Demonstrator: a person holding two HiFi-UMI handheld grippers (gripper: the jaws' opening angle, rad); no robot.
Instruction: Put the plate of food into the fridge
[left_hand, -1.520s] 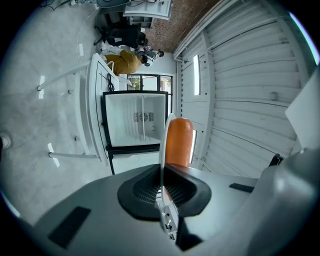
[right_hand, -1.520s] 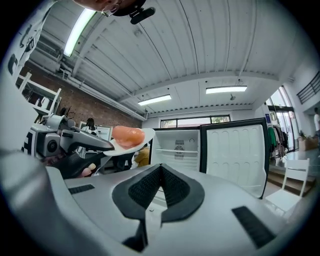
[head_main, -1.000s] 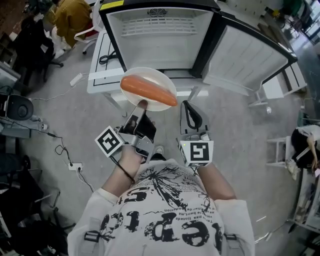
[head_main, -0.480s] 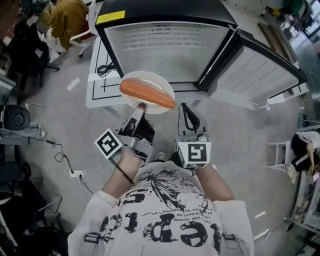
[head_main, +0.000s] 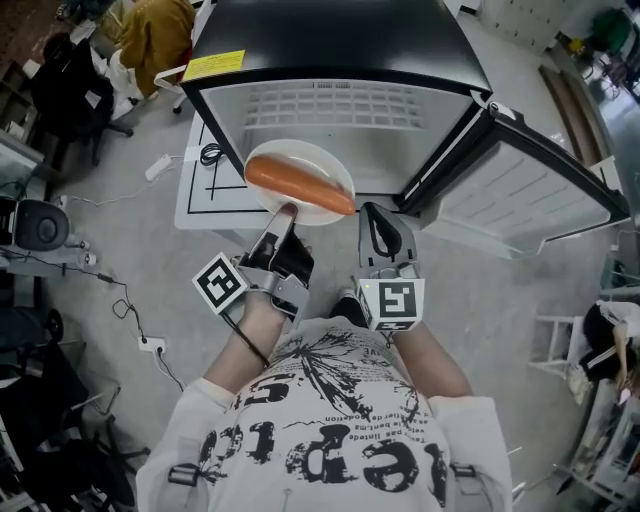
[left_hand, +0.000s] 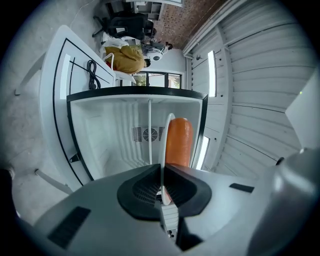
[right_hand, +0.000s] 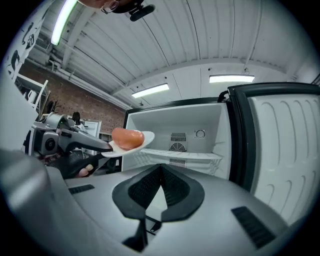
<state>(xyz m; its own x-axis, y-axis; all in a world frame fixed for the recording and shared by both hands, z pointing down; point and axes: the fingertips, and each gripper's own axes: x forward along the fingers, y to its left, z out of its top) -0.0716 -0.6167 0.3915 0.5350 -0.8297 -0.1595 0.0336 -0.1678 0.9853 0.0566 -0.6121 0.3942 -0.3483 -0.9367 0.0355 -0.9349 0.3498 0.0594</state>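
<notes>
Head view: the left gripper (head_main: 284, 215), its jaws clamped on the near rim of the white plate (head_main: 312, 158), holds the plate level, with the orange sausage-shaped food (head_main: 298, 186) lying across it. The plate is at the mouth of the open fridge (head_main: 340, 105), whose door (head_main: 520, 195) stands swung to the right, and the right gripper (head_main: 378, 222) is just beside the plate but apart from it. Left gripper view: the plate appears edge-on between the closed pads, with the food beyond them and the white fridge interior behind. Right gripper view: the right jaws meet at their tips with nothing between them, and the plate is at the left, in front of the fridge shelf (right_hand: 187, 154).
</notes>
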